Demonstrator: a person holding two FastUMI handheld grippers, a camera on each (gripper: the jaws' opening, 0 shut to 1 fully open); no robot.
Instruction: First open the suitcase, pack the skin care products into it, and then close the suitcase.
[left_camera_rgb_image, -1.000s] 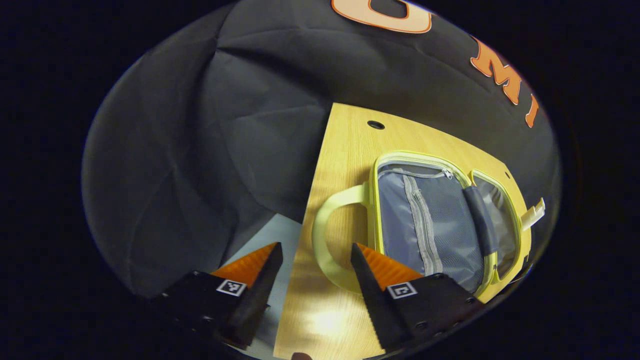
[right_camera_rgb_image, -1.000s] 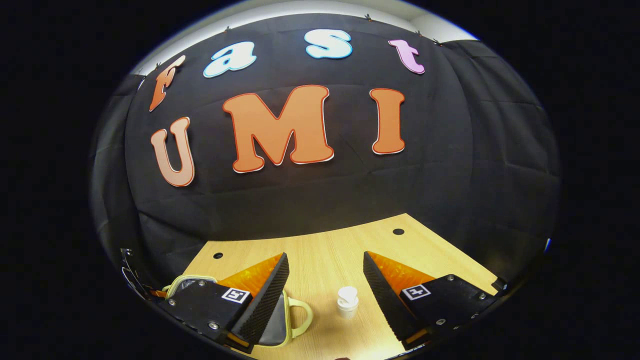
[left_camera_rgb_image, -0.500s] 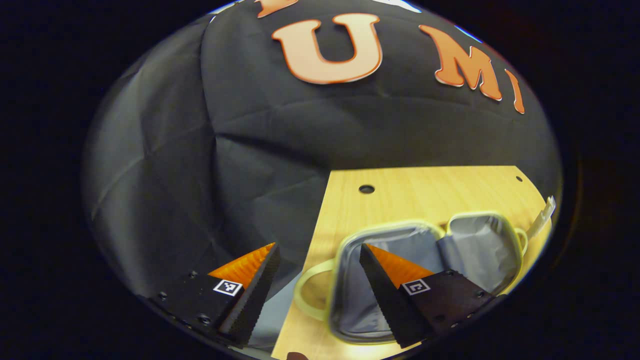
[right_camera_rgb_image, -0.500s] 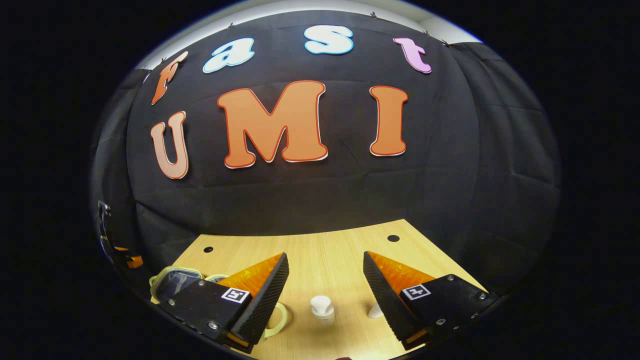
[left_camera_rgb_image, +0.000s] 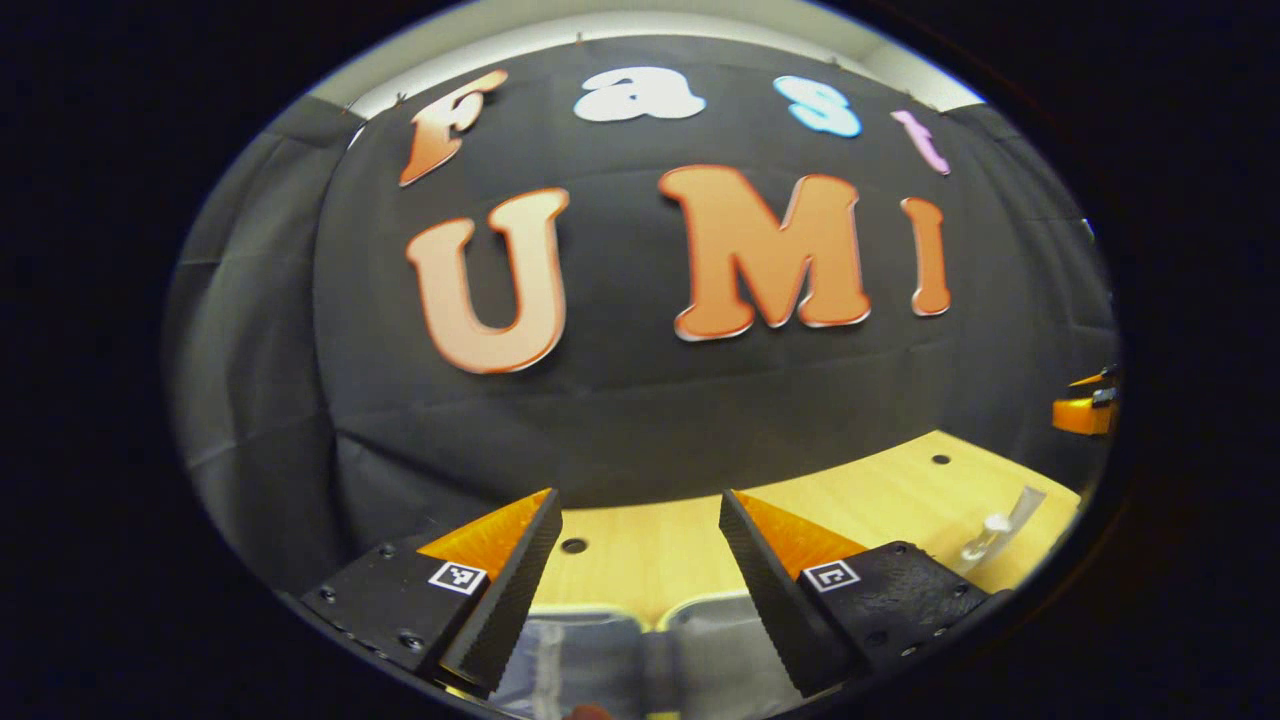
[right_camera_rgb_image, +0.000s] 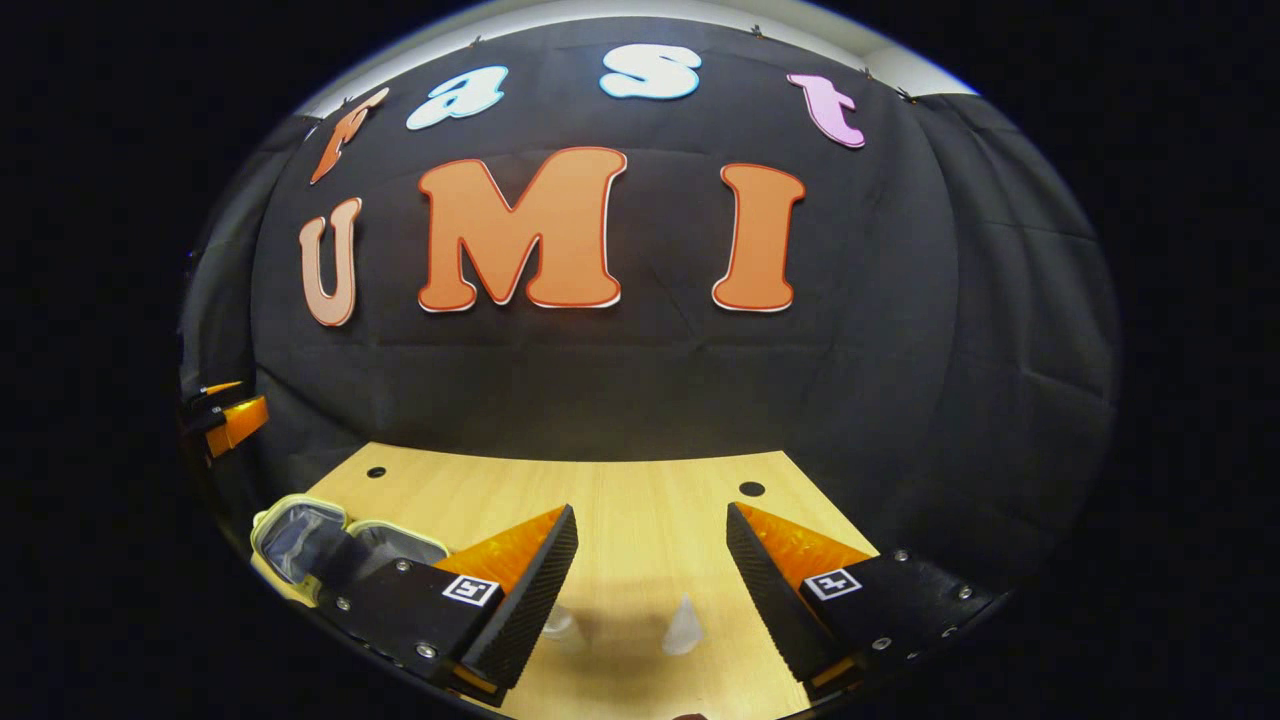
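now both grippers, left gripper (left_camera_rgb_image: 640, 560) and right gripper (right_camera_rgb_image: 650, 560), gape empty; two small bottles (right_camera_rgb_image: 683, 628) lie between the right's fingers, the open suitcase (right_camera_rgb_image: 300, 525) beside.

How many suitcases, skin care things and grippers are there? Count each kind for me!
suitcase: 1, lying open
skin care products: 2, a cone-shaped one and a small clear one
grippers: 2, the left gripper and the right gripper, jaws apart on both
Total: 5
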